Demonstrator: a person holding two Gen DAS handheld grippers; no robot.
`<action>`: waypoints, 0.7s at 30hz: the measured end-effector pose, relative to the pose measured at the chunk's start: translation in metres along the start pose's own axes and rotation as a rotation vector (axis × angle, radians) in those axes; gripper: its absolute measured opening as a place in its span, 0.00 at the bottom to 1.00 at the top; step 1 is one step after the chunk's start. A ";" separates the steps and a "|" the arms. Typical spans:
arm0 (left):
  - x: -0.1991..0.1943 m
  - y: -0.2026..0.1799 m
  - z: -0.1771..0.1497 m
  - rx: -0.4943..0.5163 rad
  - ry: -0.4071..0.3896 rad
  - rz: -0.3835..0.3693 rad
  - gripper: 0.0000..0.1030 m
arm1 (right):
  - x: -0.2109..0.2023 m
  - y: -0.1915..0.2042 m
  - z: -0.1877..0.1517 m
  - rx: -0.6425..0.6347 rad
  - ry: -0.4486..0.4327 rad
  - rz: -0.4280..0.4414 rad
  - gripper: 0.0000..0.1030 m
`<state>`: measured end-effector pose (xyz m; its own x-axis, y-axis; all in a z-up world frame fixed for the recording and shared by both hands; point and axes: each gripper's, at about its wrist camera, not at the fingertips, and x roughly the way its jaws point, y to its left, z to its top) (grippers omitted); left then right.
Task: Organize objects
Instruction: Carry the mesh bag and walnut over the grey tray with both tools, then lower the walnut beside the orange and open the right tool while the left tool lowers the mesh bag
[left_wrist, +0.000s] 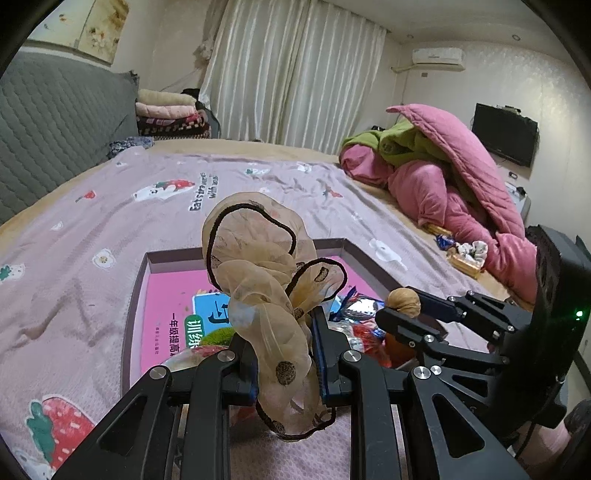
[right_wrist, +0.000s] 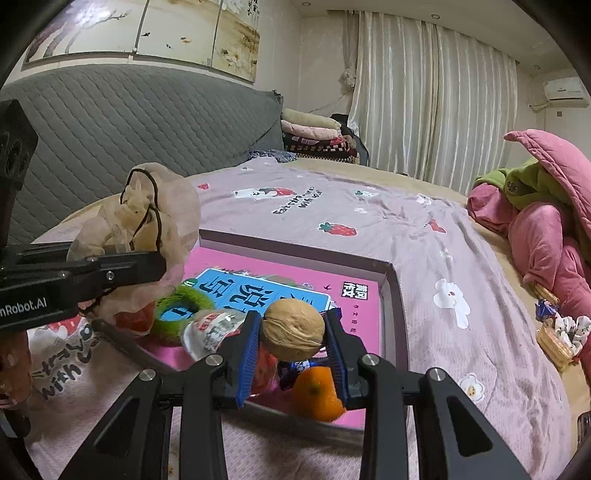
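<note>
My left gripper (left_wrist: 282, 354) is shut on a sheer beige scrunchie with dark trim (left_wrist: 258, 266), held above the near left part of a shallow box (left_wrist: 136, 291) on the bed. My right gripper (right_wrist: 293, 332) is shut on a walnut (right_wrist: 293, 328), also over the box. In the right wrist view the scrunchie (right_wrist: 147, 218) and the left gripper's finger (right_wrist: 110, 273) show at the left. In the left wrist view the walnut (left_wrist: 404, 301) sits in the right gripper at the right. The box (right_wrist: 391, 291) holds a pink book (right_wrist: 365, 299), an orange (right_wrist: 319, 393), a green hair tie (right_wrist: 184, 306) and wrapped snacks (right_wrist: 207, 332).
The box lies on a pink strawberry-print bedsheet (left_wrist: 92, 236). A heap of pink and green quilts (left_wrist: 443, 173) sits at the right. Small packets and a little basket (right_wrist: 554, 336) lie by the quilts. A grey padded headboard (right_wrist: 110, 122) and folded blankets (right_wrist: 314, 136) stand at the far side.
</note>
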<state>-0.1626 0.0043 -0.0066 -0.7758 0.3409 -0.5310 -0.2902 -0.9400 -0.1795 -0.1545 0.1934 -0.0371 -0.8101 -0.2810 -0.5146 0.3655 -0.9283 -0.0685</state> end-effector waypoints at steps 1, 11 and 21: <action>0.004 0.000 0.001 0.002 0.008 0.001 0.22 | 0.002 0.000 0.000 0.000 0.003 0.002 0.34; 0.038 0.005 0.004 0.009 0.065 0.022 0.22 | 0.007 -0.007 -0.003 0.026 0.025 0.007 0.34; 0.049 -0.003 0.009 0.052 0.076 0.025 0.22 | 0.013 -0.010 -0.004 0.034 0.050 0.007 0.34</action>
<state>-0.2044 0.0240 -0.0247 -0.7392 0.3131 -0.5962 -0.3012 -0.9456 -0.1231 -0.1672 0.1995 -0.0464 -0.7834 -0.2758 -0.5570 0.3547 -0.9343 -0.0362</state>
